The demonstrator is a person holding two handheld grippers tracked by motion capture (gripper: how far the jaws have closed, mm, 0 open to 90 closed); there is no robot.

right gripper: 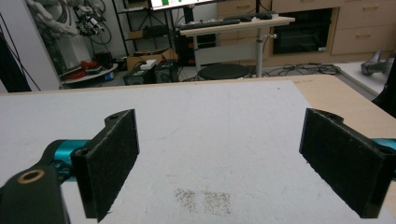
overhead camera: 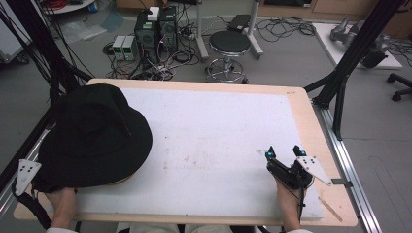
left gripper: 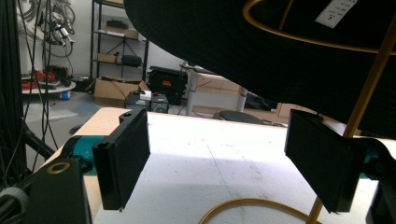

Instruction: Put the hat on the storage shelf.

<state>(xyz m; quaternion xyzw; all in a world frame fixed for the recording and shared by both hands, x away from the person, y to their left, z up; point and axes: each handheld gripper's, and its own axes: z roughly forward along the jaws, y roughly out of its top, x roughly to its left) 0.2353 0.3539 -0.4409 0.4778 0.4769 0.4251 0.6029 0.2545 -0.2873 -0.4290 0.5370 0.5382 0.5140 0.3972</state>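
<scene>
Hat: black wide-brimmed hat (overhead camera: 92, 136) on a gold wire stand (left gripper: 364, 88), counter (overhead camera: 218, 141) near left.
Left gripper (left gripper: 217, 163): jaws wide apart, empty, under the brim.
Right gripper (overhead camera: 284, 153): near right, agape, empty.

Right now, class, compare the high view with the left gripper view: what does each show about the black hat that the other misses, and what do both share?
The high view gives the black hat from above: crown, full brim, sitting at the table's left near corner, with the right hand-held gripper open over the white mat.

The left gripper view looks under the hat: a gold wire stand, a white label inside, and the left hand-held gripper open beneath the brim.

Both show the hat, the white mat and cluttered floor equipment beyond the table.
</scene>
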